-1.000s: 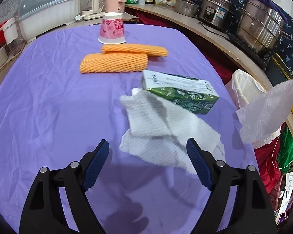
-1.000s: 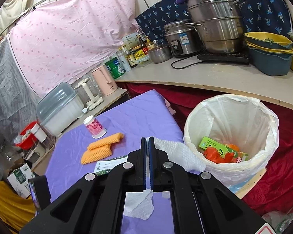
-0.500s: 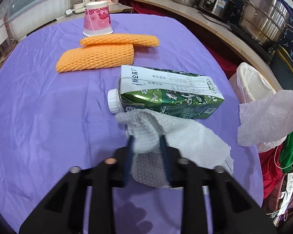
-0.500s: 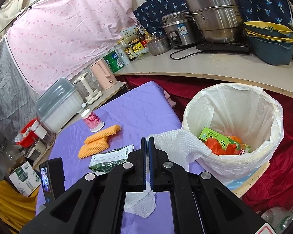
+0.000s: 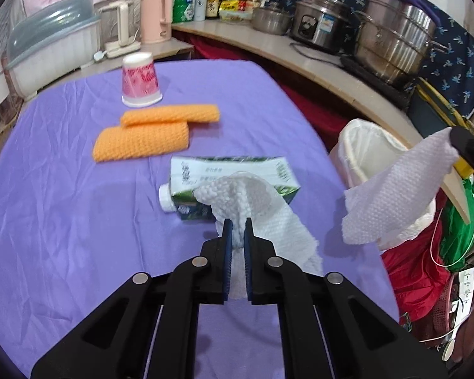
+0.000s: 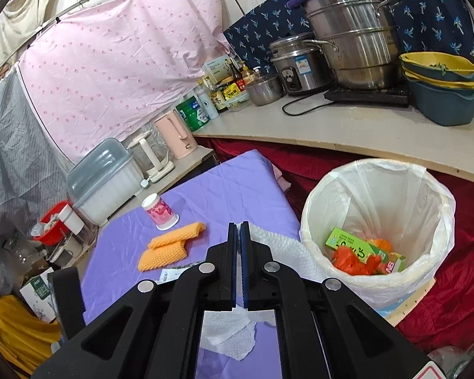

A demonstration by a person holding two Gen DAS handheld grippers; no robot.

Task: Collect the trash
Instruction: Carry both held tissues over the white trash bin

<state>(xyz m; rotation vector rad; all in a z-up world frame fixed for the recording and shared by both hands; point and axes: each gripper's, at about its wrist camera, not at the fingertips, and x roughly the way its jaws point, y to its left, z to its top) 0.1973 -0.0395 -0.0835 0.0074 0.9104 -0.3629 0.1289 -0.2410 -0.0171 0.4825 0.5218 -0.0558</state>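
Hanging crumpled above the purple table [image 5: 63, 205], one paper towel [image 5: 256, 202] is pinched in the left gripper [image 5: 237, 233] before the milk carton [image 5: 230, 173]; the right gripper [image 6: 238, 233] clamps another towel [image 6: 284, 249] beside the lined bin [image 6: 379, 177].

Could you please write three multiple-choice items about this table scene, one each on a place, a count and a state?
1. Where does the pink paper cup stand?
A. in the bin
B. on the purple cloth beyond the orange foam nets
C. on the carton

2. How many orange foam nets lie on the cloth?
A. one
B. two
C. four

3. What is the left gripper doing?
A. hanging open
B. gripping the cup
C. pinching a paper towel

Key: 1 B, it stands upside down behind the nets. 2 B, two lie side by side. 3 C, towel sits between its shut jaws.
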